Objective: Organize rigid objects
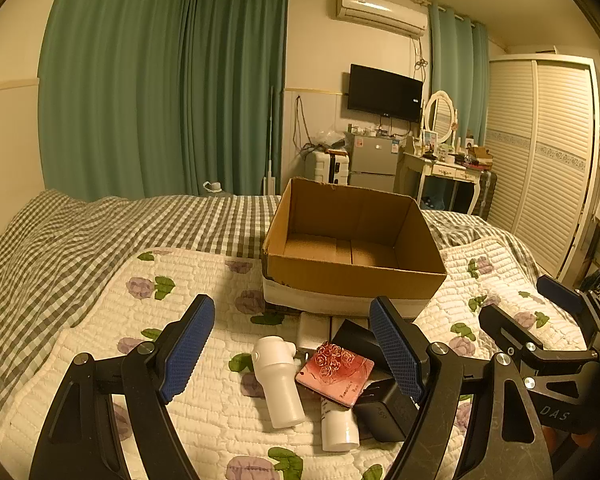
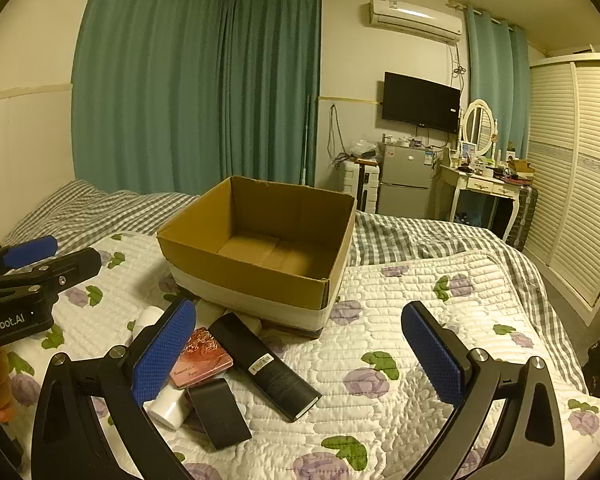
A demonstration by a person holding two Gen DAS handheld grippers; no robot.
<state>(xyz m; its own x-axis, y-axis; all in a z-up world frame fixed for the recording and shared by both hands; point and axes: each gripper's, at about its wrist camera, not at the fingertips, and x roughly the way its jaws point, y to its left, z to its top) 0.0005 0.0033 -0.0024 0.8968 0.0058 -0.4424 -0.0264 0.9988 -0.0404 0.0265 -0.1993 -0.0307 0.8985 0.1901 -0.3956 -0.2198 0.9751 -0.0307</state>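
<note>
1. A small heap of things lies on the flowered quilt (image 1: 204, 408) of the bed, touching the near side of the open cardboard box (image 1: 352, 240).
2. In the heap: a white bottle (image 1: 278, 384), a pink rose-patterned case (image 1: 336, 372) lying tilted across a white tube (image 1: 338, 428), a long black box (image 2: 268, 368), and a smaller black block (image 2: 220, 412).
3. Pale items (image 1: 314, 330) against the box are half hidden; what they are is unclear.
4. The left claw (image 1: 292, 360) hangs spread above the heap, holding nothing.
5. The right claw (image 2: 300, 364) is spread too, empty, over the quilt beside the heap.
6. The quilt's near edge is cut off.
</note>
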